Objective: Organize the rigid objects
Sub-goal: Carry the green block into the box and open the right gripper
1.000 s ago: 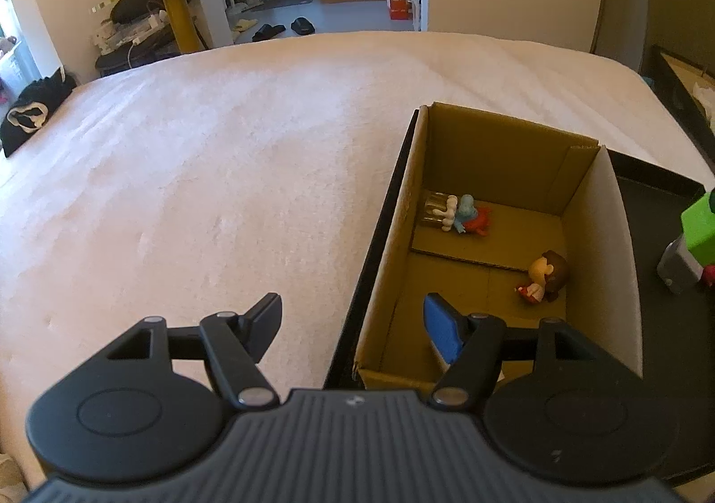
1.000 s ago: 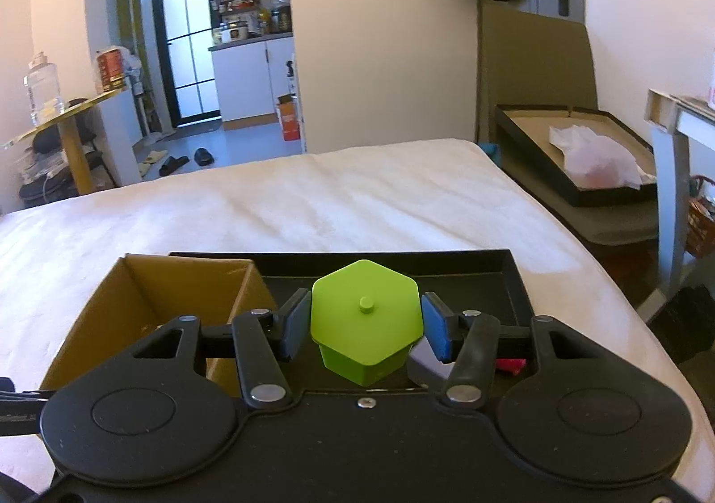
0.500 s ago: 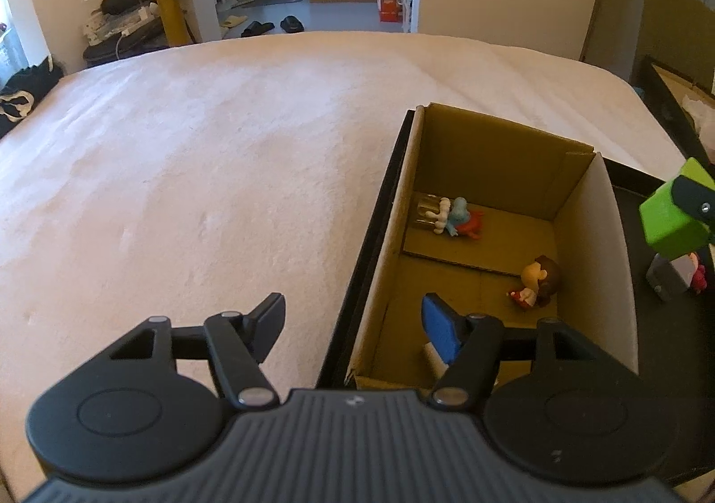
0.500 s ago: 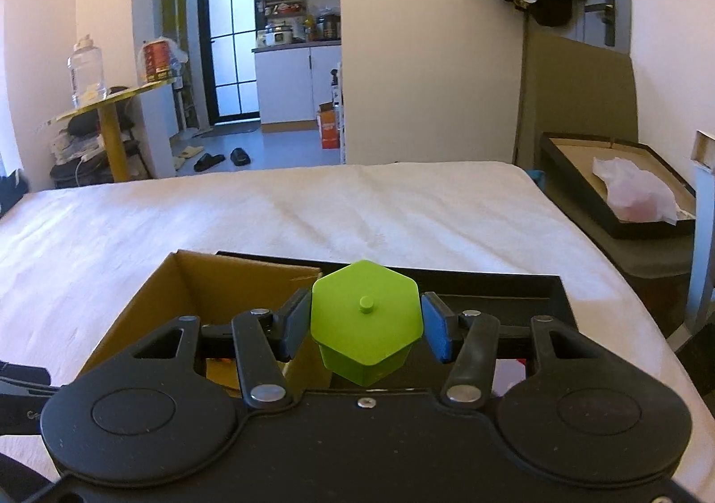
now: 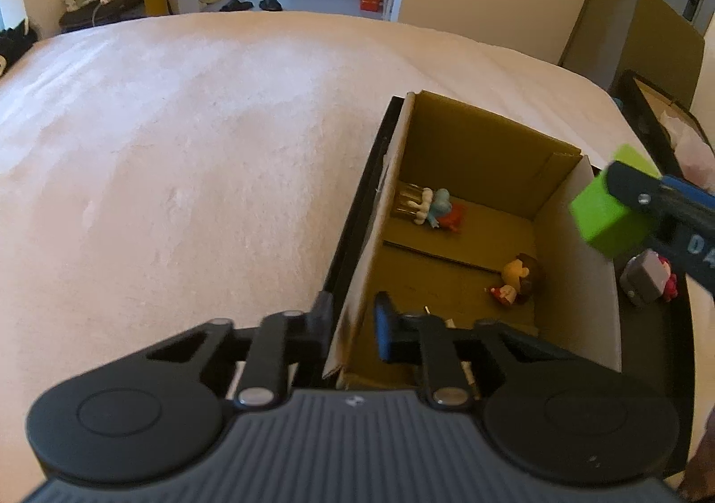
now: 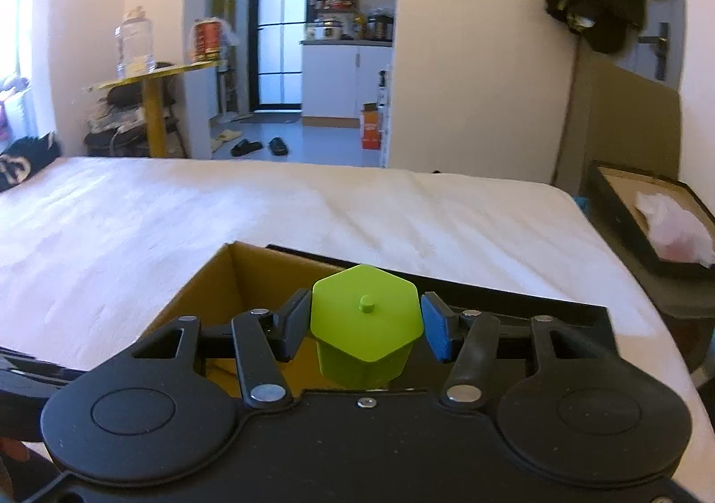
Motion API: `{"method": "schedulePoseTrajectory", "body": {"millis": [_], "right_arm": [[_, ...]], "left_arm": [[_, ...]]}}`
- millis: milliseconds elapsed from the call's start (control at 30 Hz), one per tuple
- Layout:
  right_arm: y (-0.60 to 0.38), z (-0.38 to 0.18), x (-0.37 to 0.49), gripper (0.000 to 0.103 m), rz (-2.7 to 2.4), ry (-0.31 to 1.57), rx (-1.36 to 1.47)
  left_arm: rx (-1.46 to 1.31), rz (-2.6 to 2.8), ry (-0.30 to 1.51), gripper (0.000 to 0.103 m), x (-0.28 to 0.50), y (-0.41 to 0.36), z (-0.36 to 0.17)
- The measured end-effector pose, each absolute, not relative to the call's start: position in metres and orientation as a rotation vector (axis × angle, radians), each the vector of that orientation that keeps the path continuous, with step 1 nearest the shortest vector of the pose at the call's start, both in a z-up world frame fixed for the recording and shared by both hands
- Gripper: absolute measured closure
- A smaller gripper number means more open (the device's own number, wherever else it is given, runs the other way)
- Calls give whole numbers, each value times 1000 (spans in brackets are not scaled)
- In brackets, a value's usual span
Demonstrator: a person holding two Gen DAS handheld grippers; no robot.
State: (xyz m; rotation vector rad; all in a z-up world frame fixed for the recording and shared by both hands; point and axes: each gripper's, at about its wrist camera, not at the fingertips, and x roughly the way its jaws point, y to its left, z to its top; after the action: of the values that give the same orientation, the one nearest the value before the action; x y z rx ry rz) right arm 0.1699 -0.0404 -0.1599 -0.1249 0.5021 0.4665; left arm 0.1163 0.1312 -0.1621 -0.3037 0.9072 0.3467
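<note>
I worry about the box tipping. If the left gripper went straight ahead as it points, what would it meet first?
Likely the cardboard box's left wall: the left gripper straddles it near the front corner, one finger outside, one inside. Depth is unclear.

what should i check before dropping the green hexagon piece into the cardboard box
1. Grip: right gripper shut on the green hexagon piece, pads on opposite sides: ok.
2. Position: piece is at the right wall of the cardboard box, not clearly over the opening: not ok.
3. Landing spot: bare floor between the blue-and-red figure and the brown-haired figure: ok.
4. Box steadied: left gripper straddles the near left wall, contact unclear: cannot tell.
5. Leftovers: grey-and-pink toy still outside the box: not ok.
</note>
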Motion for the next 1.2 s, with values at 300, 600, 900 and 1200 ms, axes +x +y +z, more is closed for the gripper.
{"method": "schedulePoseTrajectory", "body": {"millis": [300,600,900,1200], "right_arm": [[-10,-162,167,51,541,537,-138],[-1,-175,174,47,625,603,-45],[-24,-167,169,43,595,624,-18],[-68,-153,161,43,497,594,-10]], "left_arm": [[-348,320,896,91,113,140,-165],[-356,316,895,91,112,142,-165],[-341,327,906,91,114,139,-165],[-289,355,924,87,116,132,-164]]}}
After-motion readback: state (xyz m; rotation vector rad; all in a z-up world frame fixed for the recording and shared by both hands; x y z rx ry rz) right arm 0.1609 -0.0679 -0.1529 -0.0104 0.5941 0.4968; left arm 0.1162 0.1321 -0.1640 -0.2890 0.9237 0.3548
